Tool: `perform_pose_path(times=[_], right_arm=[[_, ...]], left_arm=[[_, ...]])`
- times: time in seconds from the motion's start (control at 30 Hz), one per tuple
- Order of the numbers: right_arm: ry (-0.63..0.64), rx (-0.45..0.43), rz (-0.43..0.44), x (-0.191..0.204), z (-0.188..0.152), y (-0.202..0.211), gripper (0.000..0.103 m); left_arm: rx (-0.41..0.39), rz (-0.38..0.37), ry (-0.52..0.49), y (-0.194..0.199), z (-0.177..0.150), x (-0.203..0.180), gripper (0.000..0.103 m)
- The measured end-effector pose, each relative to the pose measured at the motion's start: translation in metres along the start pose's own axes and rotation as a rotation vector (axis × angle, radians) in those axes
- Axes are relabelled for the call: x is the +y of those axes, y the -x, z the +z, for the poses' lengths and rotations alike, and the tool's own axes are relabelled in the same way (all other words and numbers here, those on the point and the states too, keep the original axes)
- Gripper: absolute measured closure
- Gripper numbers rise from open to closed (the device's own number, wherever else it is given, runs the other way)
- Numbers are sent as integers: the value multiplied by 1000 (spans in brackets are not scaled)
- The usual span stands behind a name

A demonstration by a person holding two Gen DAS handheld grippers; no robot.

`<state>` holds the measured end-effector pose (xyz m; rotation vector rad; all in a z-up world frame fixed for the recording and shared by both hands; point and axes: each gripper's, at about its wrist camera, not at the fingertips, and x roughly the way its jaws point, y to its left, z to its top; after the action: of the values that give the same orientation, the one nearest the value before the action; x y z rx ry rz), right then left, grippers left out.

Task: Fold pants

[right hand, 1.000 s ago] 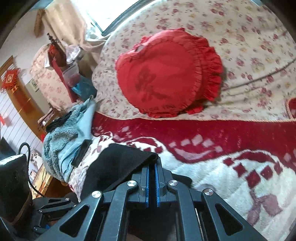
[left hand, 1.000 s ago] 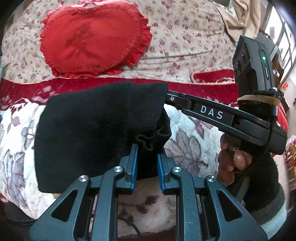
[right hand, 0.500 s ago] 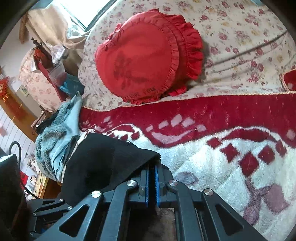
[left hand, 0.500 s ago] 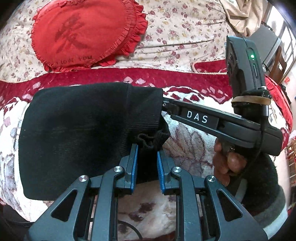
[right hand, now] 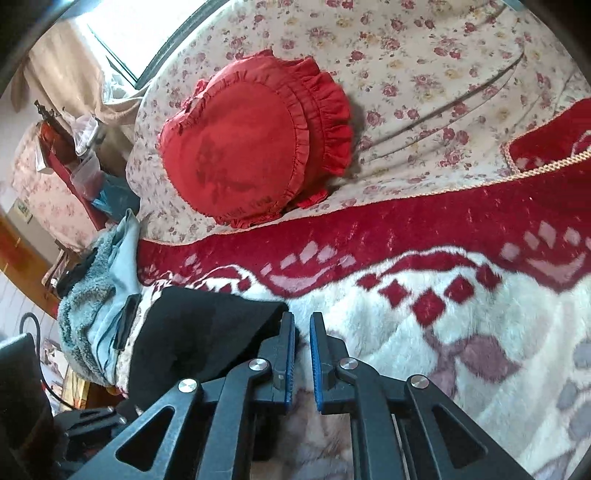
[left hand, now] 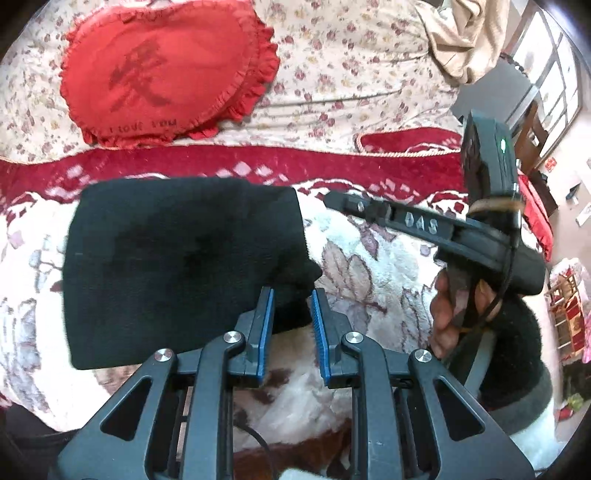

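Note:
The black pants (left hand: 184, 266) lie folded into a thick rectangle on the red and white blanket (left hand: 369, 266). My left gripper (left hand: 291, 299) is open, its blue pads on either side of the pants' near right corner, with gaps showing. My right gripper (right hand: 302, 325) is open a little and empty; the pants' corner (right hand: 221, 332) lies just left of its fingers. In the left wrist view the right gripper (left hand: 332, 201) sits just right of the pants' far corner, apart from the cloth.
A red heart-shaped cushion (left hand: 166, 70) leans on the floral sofa back (left hand: 351, 74). A pile of grey and blue fleece clothes (right hand: 96, 306) lies at the blanket's left end. Furniture and a window (right hand: 122, 33) stand beyond the sofa.
Both grippers have opened and let go of the pants. The folded pants now rest flat on the blanket, and the right gripper has drawn slightly away to the right.

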<state>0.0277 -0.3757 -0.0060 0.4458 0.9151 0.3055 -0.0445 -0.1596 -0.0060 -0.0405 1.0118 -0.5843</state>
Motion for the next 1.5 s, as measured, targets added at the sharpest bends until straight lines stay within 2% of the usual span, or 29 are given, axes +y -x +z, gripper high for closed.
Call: perform_pose_path(times=[0.1,0.17,0.33,0.4,0.53,0.57,0.6,0.67,0.8,0.9,1.0,1.2,1.3,1.4,1.5], right_arm=[[-11,22,40,10,-11,2,85],[-15,42,56,17,-18,2,82],[1,21,86,37,-30,12,81],[16,42,100,46,-33,9,81],[67,114,62,58,-41,-11,81],[78,123,49,60,-43,-16,85],[85,116,40,62,-45,-19,94],[89,104,53,62,-46,-18,100],[125,86,31,64,-47,-6,101],[128,136,-31,53,-56,-14,101],[100,149,-25,42,-64,-20,101],[126,79,-117,48,-46,8,100],[151,23,-82,64,-32,17,98],[178,4,-82,79,-22,6,98],[190,21,-83,89,-14,-15,98]], left_arm=[[-23,18,6,18,-2,12,84],[-43,47,17,28,-2,25,78],[-66,122,93,36,0,63,77],[-69,138,109,36,-1,72,77],[-76,156,126,36,1,82,77],[-78,160,129,36,2,84,77],[-78,164,131,36,2,85,77],[-77,173,135,35,2,88,77],[-59,191,137,24,-1,93,77],[-16,194,154,5,-7,100,77],[-3,212,145,-3,-11,99,77],[-37,220,133,7,2,99,77],[-53,226,137,7,13,103,77],[-56,246,137,-2,24,107,77],[-51,260,137,-10,30,110,77]])
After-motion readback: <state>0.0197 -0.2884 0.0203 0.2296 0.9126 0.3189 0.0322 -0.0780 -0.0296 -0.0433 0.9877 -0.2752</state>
